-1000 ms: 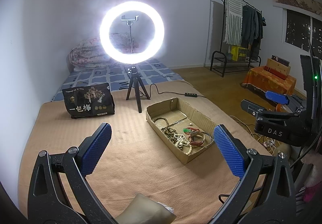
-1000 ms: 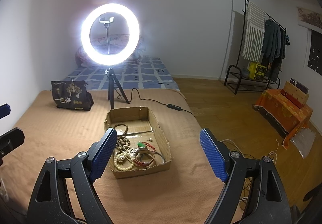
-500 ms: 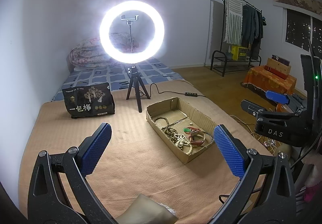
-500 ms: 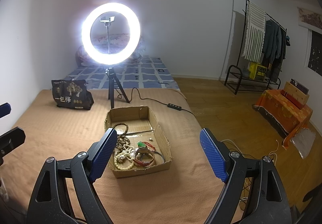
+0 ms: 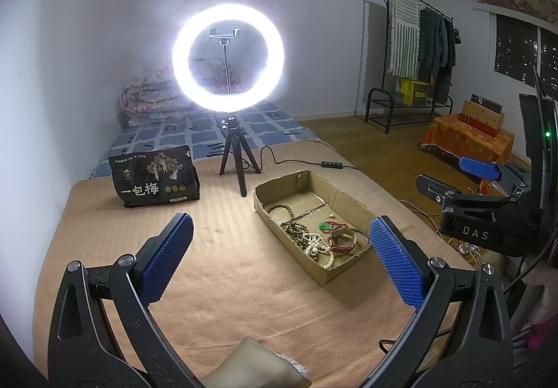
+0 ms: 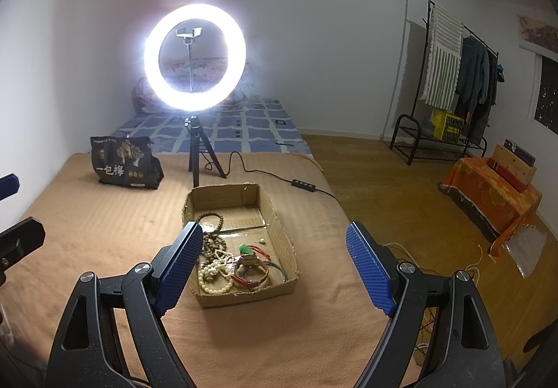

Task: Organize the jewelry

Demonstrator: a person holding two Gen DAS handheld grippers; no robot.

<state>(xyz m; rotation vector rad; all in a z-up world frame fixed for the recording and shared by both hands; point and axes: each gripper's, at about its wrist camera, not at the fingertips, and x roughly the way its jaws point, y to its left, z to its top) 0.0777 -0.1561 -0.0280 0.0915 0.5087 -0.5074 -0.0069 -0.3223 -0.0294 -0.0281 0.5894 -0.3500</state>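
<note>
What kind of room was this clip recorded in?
Most likely a bedroom at home: a folded quilt on a mattress against the wall, a clothes rack with hanging garments, and a wood floor.

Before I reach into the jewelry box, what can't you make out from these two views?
- Left wrist view: pale bag at the bottom, cut off by the edge, contents unreadable.
- Right wrist view: cardboard box's near-left corner and some beads, hidden behind a right gripper finger.
- Both views: the tangled bracelets, too small to count; the small pale piece, too small to identify.
</note>
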